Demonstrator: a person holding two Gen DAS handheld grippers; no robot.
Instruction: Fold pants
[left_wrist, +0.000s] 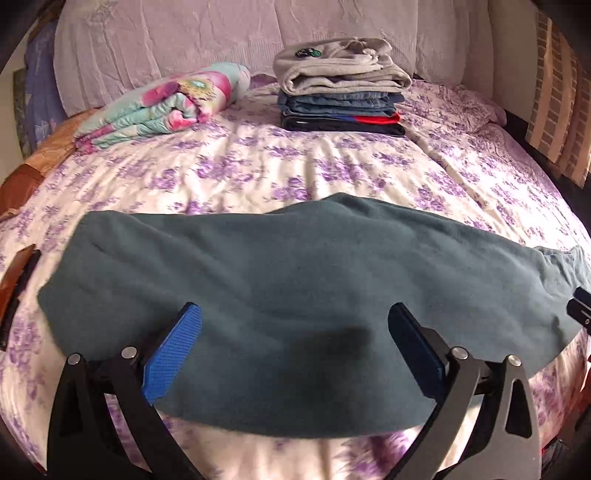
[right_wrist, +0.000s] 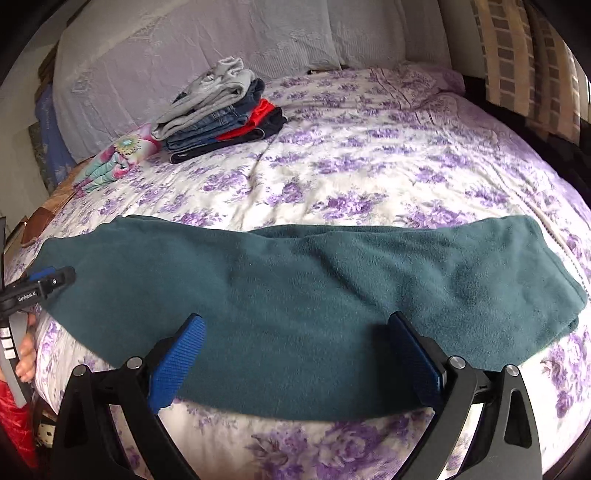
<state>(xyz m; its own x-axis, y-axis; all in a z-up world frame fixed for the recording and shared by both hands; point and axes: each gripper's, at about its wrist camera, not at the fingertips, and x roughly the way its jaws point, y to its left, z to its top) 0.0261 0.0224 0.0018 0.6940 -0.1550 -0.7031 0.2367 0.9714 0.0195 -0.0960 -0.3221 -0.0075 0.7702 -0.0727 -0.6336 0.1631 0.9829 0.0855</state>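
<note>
**One pair of teal fleece pants, laid flat for folding**

Left wrist view. One left claw (left_wrist: 295, 343), blue pads spread wide, empty, poised over the near edge of the teal fleece pants (left_wrist: 295, 280). The pants lie crosswise on the bed (left_wrist: 258, 162), apparently already doubled leg over leg. One stack of folded clothes (left_wrist: 341, 88) sits well behind: grey item on top, denim beneath, dark and red pieces at the bottom. One rolled floral blanket (left_wrist: 162, 107) lies beside it.

Right wrist view. One right claw (right_wrist: 297, 350), likewise spread and holding nothing, above the same near edge. One hand (right_wrist: 26, 350) grips the other tool's handle at far left.

Step in hand, judged: taking one end to fold lengthwise. Pinch both layers together near the corners, lift both sides evenly, and lay the end down square so the edges match.
</note>
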